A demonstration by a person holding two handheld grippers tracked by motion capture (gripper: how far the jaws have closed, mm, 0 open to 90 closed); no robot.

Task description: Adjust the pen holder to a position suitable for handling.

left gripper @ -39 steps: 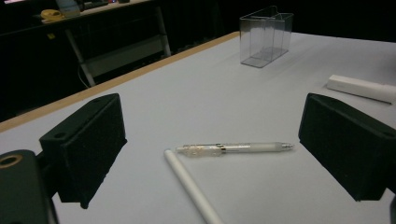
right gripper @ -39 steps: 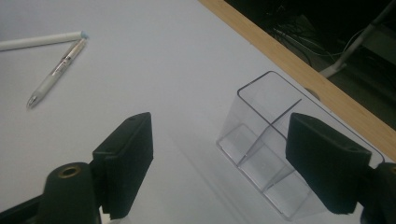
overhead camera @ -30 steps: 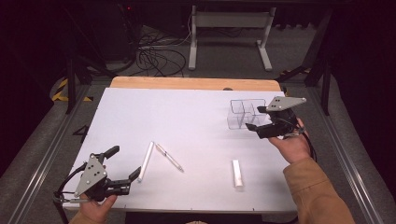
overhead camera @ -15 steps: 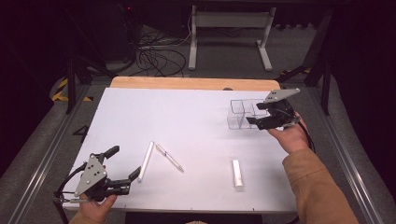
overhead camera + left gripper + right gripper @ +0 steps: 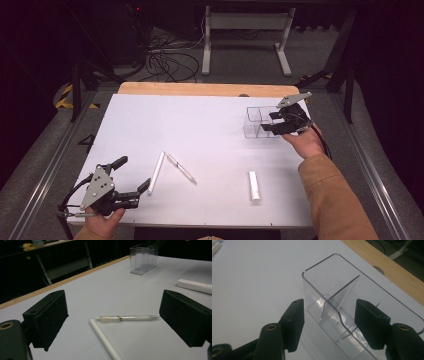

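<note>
A: Where is the right gripper (image 5: 268, 121) just now?

B: Over at about two o'clock on the white table (image 5: 200, 130), at the clear plastic box (image 5: 260, 122). In the right gripper view one jaw stands outside the box's near wall and the other inside it, so the wall runs between them.

A: Is it clamped on that wall?

B: Not that I can see. The jaws have just been closing, with the wall between them, but there is a gap on both sides of the plastic. I would call it released, not gripping.

A: What does the box look like?

B: It stands upright, with thin dividers splitting it into compartments. It sits close to the wooden strip (image 5: 200, 89) along the far edge of the table.

A: And the left gripper (image 5: 133, 179)?

B: Down at seven o'clock, near the front edge. Its jaws stand wide apart, holding nothing. In the left gripper view a white stick (image 5: 103, 340) and a clear pen (image 5: 127, 318) lie on the table ahead of the jaws, their near ends close together.

A: Anything else on the table?

B: A short white bar (image 5: 254, 185) lies at about five o'clock, well apart from both grippers.
</note>
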